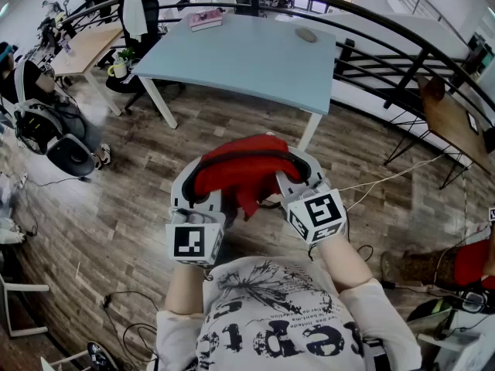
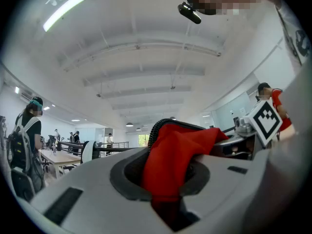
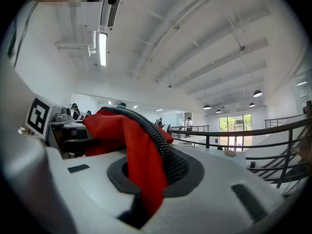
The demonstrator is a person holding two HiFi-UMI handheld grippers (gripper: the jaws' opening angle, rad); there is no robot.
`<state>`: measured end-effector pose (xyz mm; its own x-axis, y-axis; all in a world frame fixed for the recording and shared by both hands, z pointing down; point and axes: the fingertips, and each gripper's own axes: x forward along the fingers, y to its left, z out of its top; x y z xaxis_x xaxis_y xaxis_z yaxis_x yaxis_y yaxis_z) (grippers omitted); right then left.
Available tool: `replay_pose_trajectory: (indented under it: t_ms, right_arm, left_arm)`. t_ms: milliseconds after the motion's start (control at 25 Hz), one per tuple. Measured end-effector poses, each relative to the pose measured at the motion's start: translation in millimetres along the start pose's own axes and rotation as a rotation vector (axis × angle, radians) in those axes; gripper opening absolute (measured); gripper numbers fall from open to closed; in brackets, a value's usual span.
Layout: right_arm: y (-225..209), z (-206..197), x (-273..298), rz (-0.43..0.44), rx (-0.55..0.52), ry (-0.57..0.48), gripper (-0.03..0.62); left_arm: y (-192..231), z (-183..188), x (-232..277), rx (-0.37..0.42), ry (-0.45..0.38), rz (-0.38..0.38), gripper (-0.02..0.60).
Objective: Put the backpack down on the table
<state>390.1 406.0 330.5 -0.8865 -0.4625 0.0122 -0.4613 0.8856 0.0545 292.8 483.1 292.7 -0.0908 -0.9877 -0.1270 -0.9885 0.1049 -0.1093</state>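
Red fabric fills the middle of the head view: the backpack (image 1: pixel 246 168) hangs bunched between the two grippers, held up in the air over the wooden floor (image 1: pixel 155 153) and just in front of the person's chest.

The left gripper (image 1: pixel 203 190) has its jaws drawn nearly together on a fold of the red cloth. In the left gripper view the gripper (image 2: pixel 168 177) pinches that fold where it drops into the narrow gap between the jaws, with the rest of the backpack (image 2: pixel 180 145) bulging above.

The right gripper (image 1: pixel 298 178) grips the other side in the same way. In the right gripper view its jaws (image 3: pixel 148 182) are closed on a hanging strip of the backpack (image 3: pixel 134 145), and a black ribbed edge (image 3: pixel 163 147) of the bag curves over the top of them.

The light blue bench (image 1: pixel 255 60) lies in the upper middle of the head view, well apart from the backpack, which does not touch it. A pink book (image 1: pixel 205 19) lies near the bench's far edge. A dark railing (image 1: pixel 371 22) arcs behind it.
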Motion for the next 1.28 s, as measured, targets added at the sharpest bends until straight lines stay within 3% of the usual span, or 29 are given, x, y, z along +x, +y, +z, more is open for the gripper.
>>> replay_pose_trajectory:
  t_ms: [360,640,960,1280]
  right_arm:
    - [9,-4,6,0.001,0.008,0.006,0.046]
    - [3,-19,42,-0.021,0.023,0.04,0.048]
    - [-12,-28,138,-0.073,0.026,0.055,0.048]
    - [-23,-13,247,-0.161,0.015,0.015,0.051]
  left_arm:
    - [9,-9,-4,0.006,-0.011,-0.01,0.075]
    - [36,-28,23,-0.027,0.016,-0.027,0.075]
    - [108,-59,90,-0.06,0.037,-0.077,0.075]
    - [197,-72,167,-0.029,0.003,-0.187,0.075]
